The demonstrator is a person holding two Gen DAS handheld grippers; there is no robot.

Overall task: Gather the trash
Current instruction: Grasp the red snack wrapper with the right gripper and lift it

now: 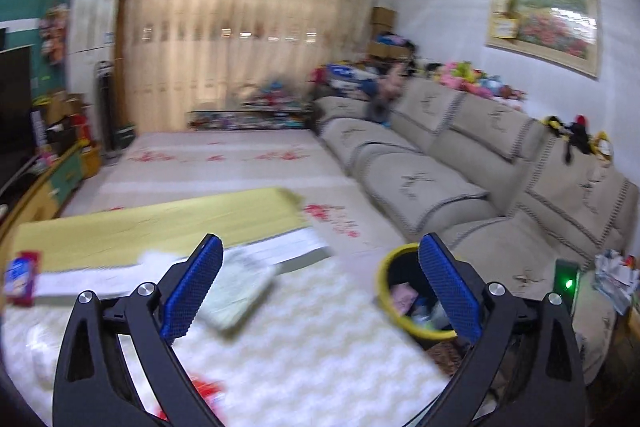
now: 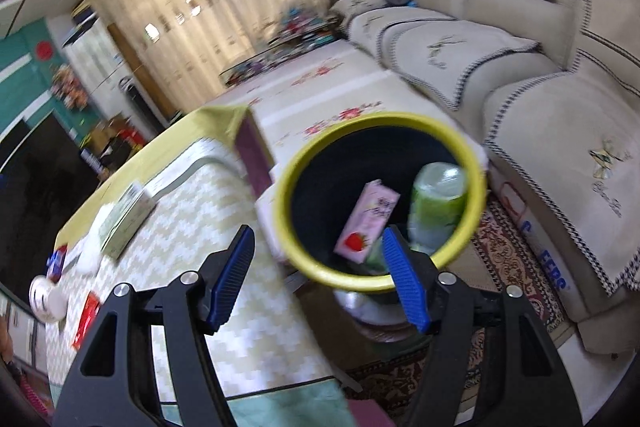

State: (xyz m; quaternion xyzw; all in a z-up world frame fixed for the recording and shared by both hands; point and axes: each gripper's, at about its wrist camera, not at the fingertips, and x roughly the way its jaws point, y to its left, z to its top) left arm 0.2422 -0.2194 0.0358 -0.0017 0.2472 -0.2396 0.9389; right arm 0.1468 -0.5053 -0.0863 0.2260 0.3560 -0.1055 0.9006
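Note:
A yellow-rimmed black trash bin (image 2: 472,163) stands beside the table; it also shows in the left wrist view (image 1: 384,267). Inside it lie a pink strawberry milk carton (image 2: 368,227) and a green plastic bottle (image 2: 438,203). My right gripper (image 2: 324,279) is open and empty, just above the bin's near rim. My left gripper (image 1: 320,291) is open and empty above the table (image 1: 300,355), left of the bin. On the table lie a red wrapper (image 2: 86,319), a blue and red packet (image 1: 18,277), a white round object (image 2: 46,299) and a greenish flat pack (image 1: 240,291).
A beige sofa (image 1: 480,163) runs along the right wall. A patterned rug (image 2: 504,259) lies under the bin. A dark TV (image 2: 36,187) and cabinet stand at the left. A device with a green light (image 1: 567,283) sits on the sofa.

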